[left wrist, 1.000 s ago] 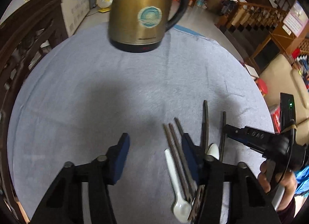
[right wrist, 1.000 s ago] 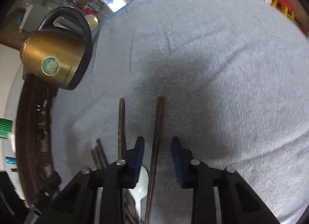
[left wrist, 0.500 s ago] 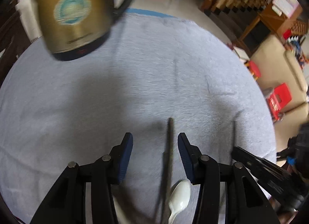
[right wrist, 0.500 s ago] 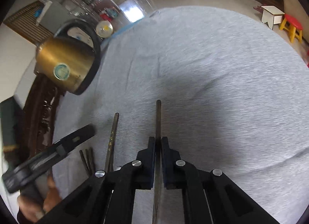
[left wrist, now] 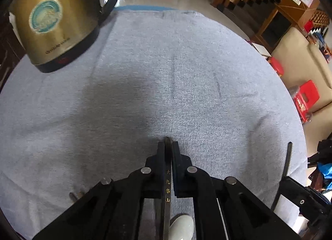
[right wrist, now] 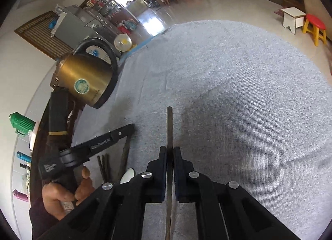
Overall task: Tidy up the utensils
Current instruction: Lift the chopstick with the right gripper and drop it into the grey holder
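In the left wrist view my left gripper (left wrist: 167,148) is closing its jaws, and the pads press on a dark chopstick (left wrist: 167,180) with gold characters that lies on the grey cloth (left wrist: 186,63). A white spoon (left wrist: 182,225) lies just under it. In the right wrist view my right gripper (right wrist: 169,153) is shut on another dark chopstick (right wrist: 169,128), whose tip sticks out ahead, above the cloth (right wrist: 238,95). The left gripper (right wrist: 130,128) shows at its left, in a person's hand (right wrist: 62,190). Several loose chopsticks (right wrist: 103,165) and the spoon (right wrist: 127,175) lie beside it.
A brass electric kettle (left wrist: 56,18) (right wrist: 87,78) stands on the cloth at the far left. Dark wooden chairs line the table's left edge. A red stool (left wrist: 305,99) and a sofa stand off the right edge; more small stools (right wrist: 315,26) stand on the floor beyond.
My left gripper slid right over a chopstick and closed on it. My right gripper closed on its own chopstick and carried it off to the right, a little upward.
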Tool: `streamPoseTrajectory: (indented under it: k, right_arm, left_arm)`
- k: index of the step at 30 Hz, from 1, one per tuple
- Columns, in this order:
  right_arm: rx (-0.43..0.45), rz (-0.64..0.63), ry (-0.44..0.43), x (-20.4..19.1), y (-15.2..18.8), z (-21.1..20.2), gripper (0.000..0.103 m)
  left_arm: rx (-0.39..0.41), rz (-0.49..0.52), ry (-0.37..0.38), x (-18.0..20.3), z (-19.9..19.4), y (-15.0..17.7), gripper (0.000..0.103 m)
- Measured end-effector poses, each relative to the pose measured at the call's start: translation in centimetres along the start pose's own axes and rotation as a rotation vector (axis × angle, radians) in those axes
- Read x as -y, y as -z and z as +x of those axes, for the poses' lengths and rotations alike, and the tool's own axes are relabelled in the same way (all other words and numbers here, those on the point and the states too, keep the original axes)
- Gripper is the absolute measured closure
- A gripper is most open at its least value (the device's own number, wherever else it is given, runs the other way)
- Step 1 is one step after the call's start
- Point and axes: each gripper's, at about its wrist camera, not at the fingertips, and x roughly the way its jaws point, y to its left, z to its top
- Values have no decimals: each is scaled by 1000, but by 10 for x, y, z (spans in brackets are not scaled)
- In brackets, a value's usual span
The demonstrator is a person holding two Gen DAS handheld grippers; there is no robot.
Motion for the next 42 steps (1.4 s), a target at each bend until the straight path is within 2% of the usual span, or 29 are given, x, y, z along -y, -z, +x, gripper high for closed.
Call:
streamPoseTrajectory:
  k: [5, 8, 13, 16, 21, 27, 35, 38, 42]
  right_arm:
    - [59, -49, -21, -16, 13, -26, 96]
    - [119, -94, -32, -31, 26, -50, 96]
    - [263, -183, -28, -58, 63, -103, 96]
    - [338, -219, -34, -69, 90, -135, 96]
    - [432, -255, -19, -88, 121, -176, 96]
    - [549, -308, -45, -115, 159, -237, 96]
    - [663, -377, -113, -148, 207, -289, 96]
    - [654, -392, -120, -156, 217, -285, 96]
    - [617, -426, -87, -158, 228, -268, 96]
  left_arm:
    - [129, -9, 13, -6, -54, 10, 97]
    - [237, 2, 21, -1, -108, 27, 97]
    - [419, 34, 20, 2, -195, 80, 97]
    - [516, 46, 3, 6, -232, 112, 97]
    - [626, 55, -18, 11, -280, 149, 97]
    - [753, 51, 14, 12, -344, 186, 97]
    - [869, 18, 126, 18, -401, 242, 97]
    - [884, 0, 129, 19, -400, 258, 97]
    - [848, -41, 140, 15, -380, 264, 97]
